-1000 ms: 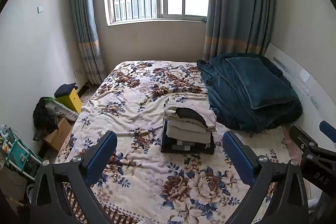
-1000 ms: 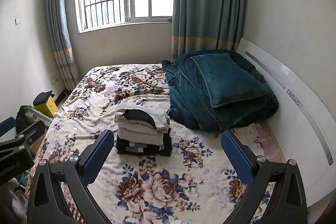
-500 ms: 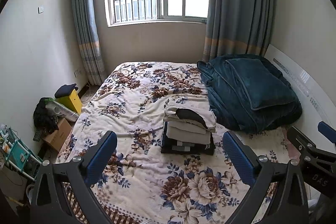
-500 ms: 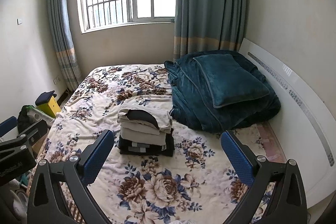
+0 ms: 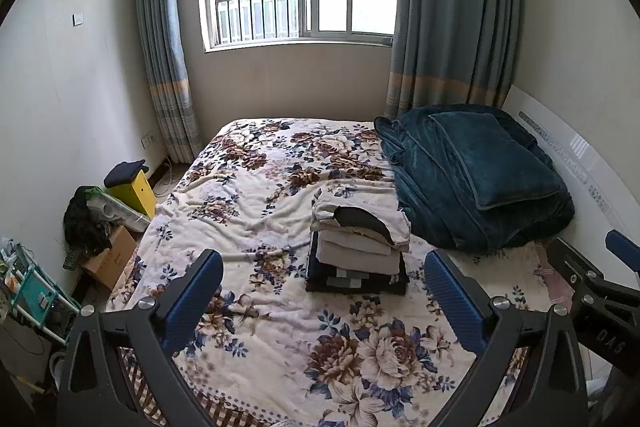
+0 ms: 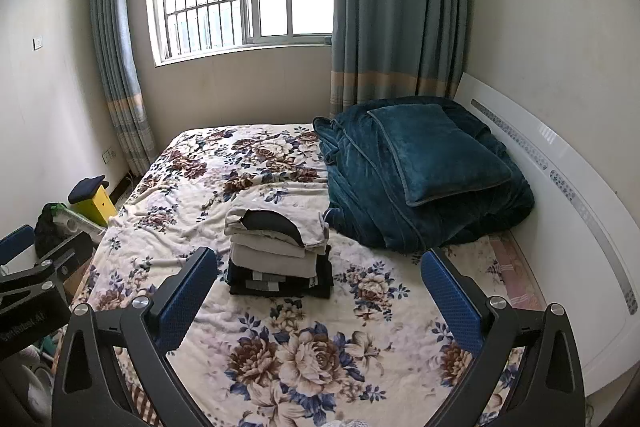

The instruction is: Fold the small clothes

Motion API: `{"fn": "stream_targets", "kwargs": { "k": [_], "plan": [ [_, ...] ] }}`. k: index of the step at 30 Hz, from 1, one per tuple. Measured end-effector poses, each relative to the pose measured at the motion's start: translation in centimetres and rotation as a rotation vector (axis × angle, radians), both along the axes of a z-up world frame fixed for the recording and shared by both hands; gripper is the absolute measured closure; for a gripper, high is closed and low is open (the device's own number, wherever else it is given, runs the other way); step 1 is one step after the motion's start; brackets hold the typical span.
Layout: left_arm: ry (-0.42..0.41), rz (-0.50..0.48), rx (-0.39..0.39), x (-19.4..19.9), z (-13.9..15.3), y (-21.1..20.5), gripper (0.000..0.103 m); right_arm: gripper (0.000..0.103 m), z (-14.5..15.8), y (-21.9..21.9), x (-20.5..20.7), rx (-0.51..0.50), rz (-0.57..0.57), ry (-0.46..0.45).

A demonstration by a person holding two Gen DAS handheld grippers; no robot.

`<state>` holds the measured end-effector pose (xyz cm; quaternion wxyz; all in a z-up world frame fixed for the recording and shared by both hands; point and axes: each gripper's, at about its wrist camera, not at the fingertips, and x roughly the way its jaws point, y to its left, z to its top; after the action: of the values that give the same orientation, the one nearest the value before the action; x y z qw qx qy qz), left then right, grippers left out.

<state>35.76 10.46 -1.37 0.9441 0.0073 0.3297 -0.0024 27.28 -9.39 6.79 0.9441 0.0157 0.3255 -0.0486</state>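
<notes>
Both views have drifted slightly, so the stack of folded clothes (image 6: 278, 253) sits a little right of before.

Left gripper (image 5: 323, 297): black angular frame arms, blue textured finger pads (image 5: 192, 297), silver round screws at the pivots. Right gripper (image 6: 319, 294): same build; its black body at 3 o'clock in the left view carries white lettering.

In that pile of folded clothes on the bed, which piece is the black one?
The bottom piece of the pile of folded clothes, flat on the floral bedspread. It is black; those stacked above are mostly beige or cream.
</notes>
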Motion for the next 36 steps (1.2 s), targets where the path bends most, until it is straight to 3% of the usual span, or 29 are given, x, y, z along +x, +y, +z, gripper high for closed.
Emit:
{"fn": "stream_targets", "kwargs": {
  "k": [36],
  "plan": [
    [-0.017, 0.022, 0.000, -1.2, -0.1, -0.3, 0.000, 0.000, 0.1, 0.0, -0.1, 0.008, 0.005, -0.011]
  ]
}}
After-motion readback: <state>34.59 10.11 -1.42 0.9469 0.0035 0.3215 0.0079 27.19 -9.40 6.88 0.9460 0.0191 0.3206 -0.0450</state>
